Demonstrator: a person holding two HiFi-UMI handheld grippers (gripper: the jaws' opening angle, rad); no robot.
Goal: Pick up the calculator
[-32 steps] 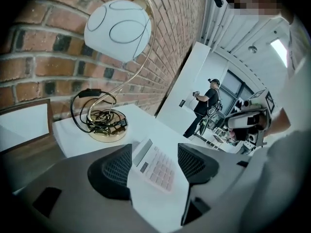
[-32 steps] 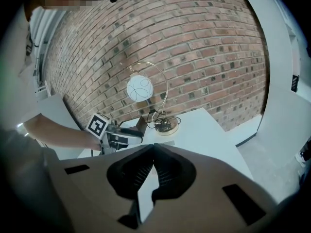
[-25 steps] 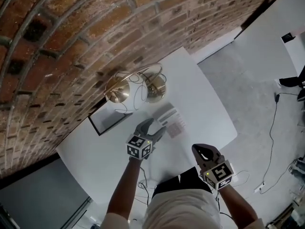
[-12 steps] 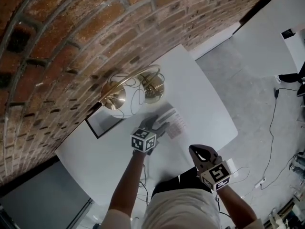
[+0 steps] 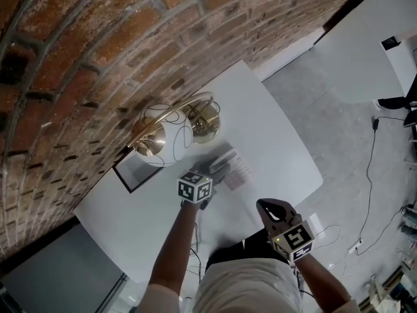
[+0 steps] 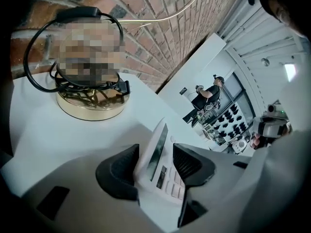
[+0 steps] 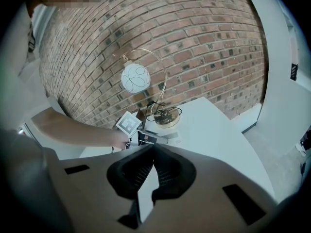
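Jaws of my left gripper [image 6: 156, 155] are closing around the calculator [image 6: 166, 177], which sits between them with its display strip toward the far end and its keys toward me. One ribbed pad stands at each long edge, and as I read it, neither presses firmly yet. The calculator lies flat on the white worktop [image 5: 273, 139], just in front of the lamp [image 5: 171, 130] with the gold base and near the brick wall [image 5: 91, 44]; a dark-framed flat panel [image 5: 130, 171] lies off to one side against the wall. To do this step well, I would finish the squeeze evenly so both pads meet the edges together. The body is thin and smooth, and I judge it could skid on the worktop or tip up if one pad arrives first. I would keep the jaws low, the pads square to the edges and centred along its length. Then I would lift straight up, clear of the lamp's trailing cable. My right gripper [image 7: 153, 148] hangs well back from all this over the near edge of the worktop, its jaws pressed together at the tips with nothing between them. I judge it should stay out of the way.
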